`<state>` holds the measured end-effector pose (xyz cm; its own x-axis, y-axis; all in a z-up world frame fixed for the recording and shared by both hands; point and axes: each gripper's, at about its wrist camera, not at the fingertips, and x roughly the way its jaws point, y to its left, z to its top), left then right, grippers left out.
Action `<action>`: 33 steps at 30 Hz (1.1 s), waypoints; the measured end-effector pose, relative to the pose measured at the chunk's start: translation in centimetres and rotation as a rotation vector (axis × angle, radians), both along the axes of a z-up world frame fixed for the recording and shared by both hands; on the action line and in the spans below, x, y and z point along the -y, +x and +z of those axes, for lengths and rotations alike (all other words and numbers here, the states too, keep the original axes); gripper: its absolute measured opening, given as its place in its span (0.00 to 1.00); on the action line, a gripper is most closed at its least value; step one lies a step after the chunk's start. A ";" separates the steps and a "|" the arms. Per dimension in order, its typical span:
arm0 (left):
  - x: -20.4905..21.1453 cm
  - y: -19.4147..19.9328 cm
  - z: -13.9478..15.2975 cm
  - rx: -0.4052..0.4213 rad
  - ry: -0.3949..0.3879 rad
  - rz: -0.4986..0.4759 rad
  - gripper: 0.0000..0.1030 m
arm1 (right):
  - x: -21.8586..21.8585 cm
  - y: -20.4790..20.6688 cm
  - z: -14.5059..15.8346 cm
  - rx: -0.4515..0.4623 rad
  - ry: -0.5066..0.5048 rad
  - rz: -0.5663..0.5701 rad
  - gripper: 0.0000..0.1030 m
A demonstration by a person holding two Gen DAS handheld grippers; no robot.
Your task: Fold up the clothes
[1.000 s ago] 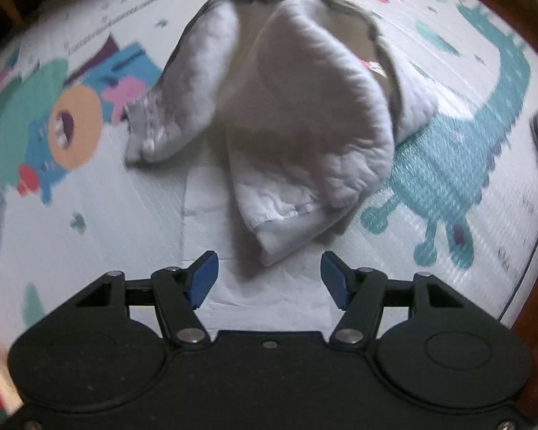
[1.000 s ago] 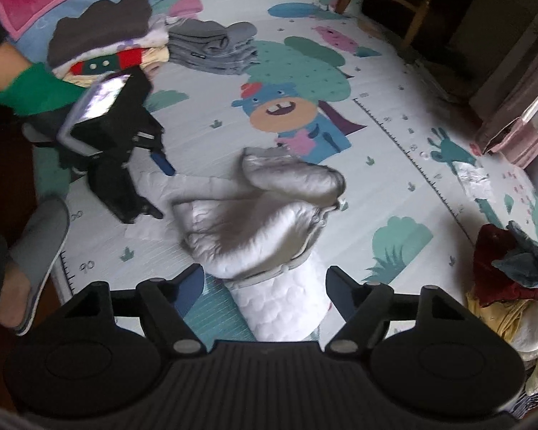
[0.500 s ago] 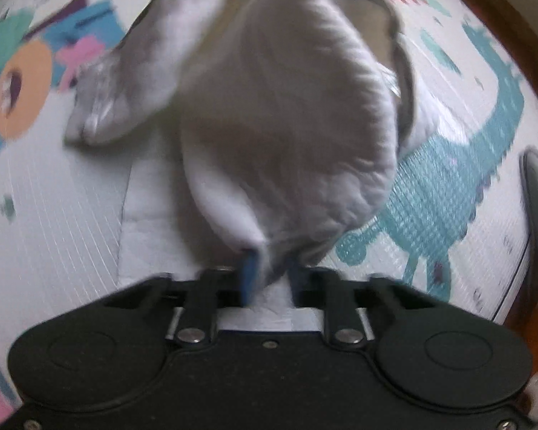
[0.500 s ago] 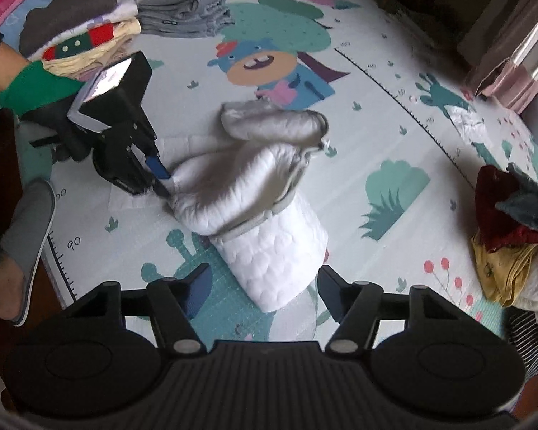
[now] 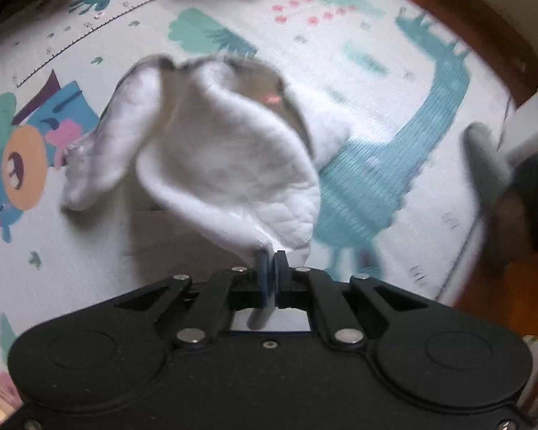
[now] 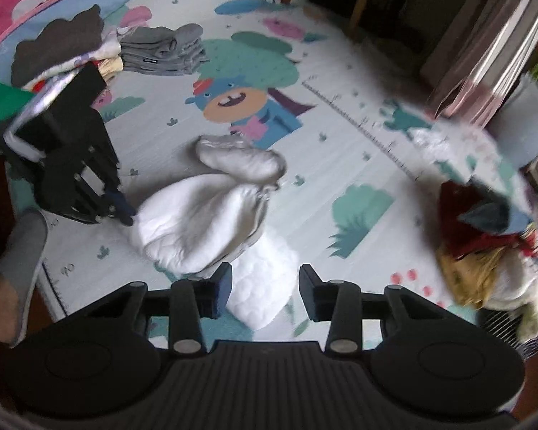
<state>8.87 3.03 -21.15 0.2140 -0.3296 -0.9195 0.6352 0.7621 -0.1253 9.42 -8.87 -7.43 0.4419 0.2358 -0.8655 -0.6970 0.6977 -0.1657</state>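
Garment [image 6: 204, 222], white and quilted, lies bunched at mid play mat [image 6: 340, 150]. Left tongs [image 5: 270, 263] clenched on its hem corner, at 9 o'clock of the heap in the right wrist view. Right tongs [image 6: 265, 285] released, jaws straddling the garment's 6 o'clock end. Folded stack [image 6: 161, 50] at 11 o'clock.

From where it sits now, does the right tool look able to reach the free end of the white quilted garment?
Probably yes. The right tool is open, and the white quilted garment has its loose end lying on the mat just ahead between the fingers, with nothing across the way. The left tool grips a different edge.
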 end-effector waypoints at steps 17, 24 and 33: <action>3.8 0.6 15.1 0.139 -0.341 0.288 0.00 | -3.2 -10.0 -5.9 0.219 0.201 -0.330 0.67; 4.8 -0.9 16.0 0.115 -0.387 0.324 0.00 | -3.2 -9.1 -7.5 0.142 0.316 -0.533 0.65; 5.2 -0.5 15.8 0.099 -0.394 0.325 0.00 | 0.0 -7.9 -10.3 0.007 0.479 -0.765 0.06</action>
<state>8.40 -2.19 -5.33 0.4424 -0.5488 -0.7094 0.3965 0.8291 -0.3941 1.54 -8.84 -17.69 0.6309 0.2103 -0.7468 -0.0143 0.9656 0.2598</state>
